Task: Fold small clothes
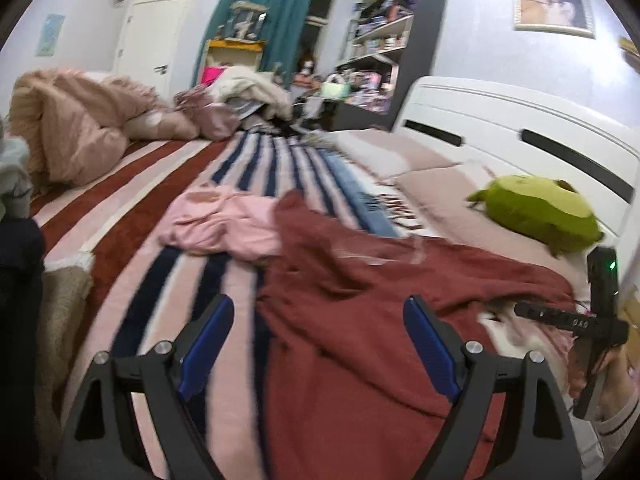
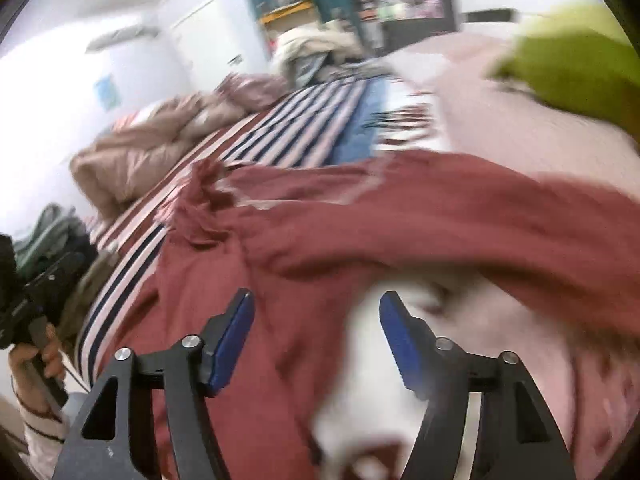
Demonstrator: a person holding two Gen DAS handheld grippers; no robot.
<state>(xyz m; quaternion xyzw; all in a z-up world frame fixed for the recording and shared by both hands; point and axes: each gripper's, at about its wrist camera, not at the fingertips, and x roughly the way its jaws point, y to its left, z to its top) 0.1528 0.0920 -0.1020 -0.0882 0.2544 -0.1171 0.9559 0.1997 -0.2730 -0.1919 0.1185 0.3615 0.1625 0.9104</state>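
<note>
Bedroom walls point(image 1: 472, 32) in pale white enclose a wide bed point(image 1: 132, 216) covered by a striped blanket in red, pink and navy, with a white headboard point(image 1: 500, 128) on the right and a dark bookshelf point(image 1: 400, 48) at the far end beside a teal curtain point(image 1: 276, 12). One heap of beige bedding point(image 1: 80, 128) lies far left. One dark red garment point(image 1: 360, 300), the largest of the small clothes, is spread rumpled on the near right of the bed; in the right wrist view a fold of it is blurred and a white-and-pink patch under it cannot be made out. One pink garment point(image 1: 224, 224) lies crumpled just beyond it, touching its far left edge. One green plush toy point(image 1: 540, 212) sits by the headboard. The left hand-held gripper point(image 1: 318, 344) hovers over the red garment's left edge, jaws spread wide and empty. The right hand-held gripper point(image 2: 316, 340) stands spread too, nothing pinched, though blur hides whether the cloth touches it. Each grip's hand point(image 2: 36, 356) is cut off by the frame edge.
</note>
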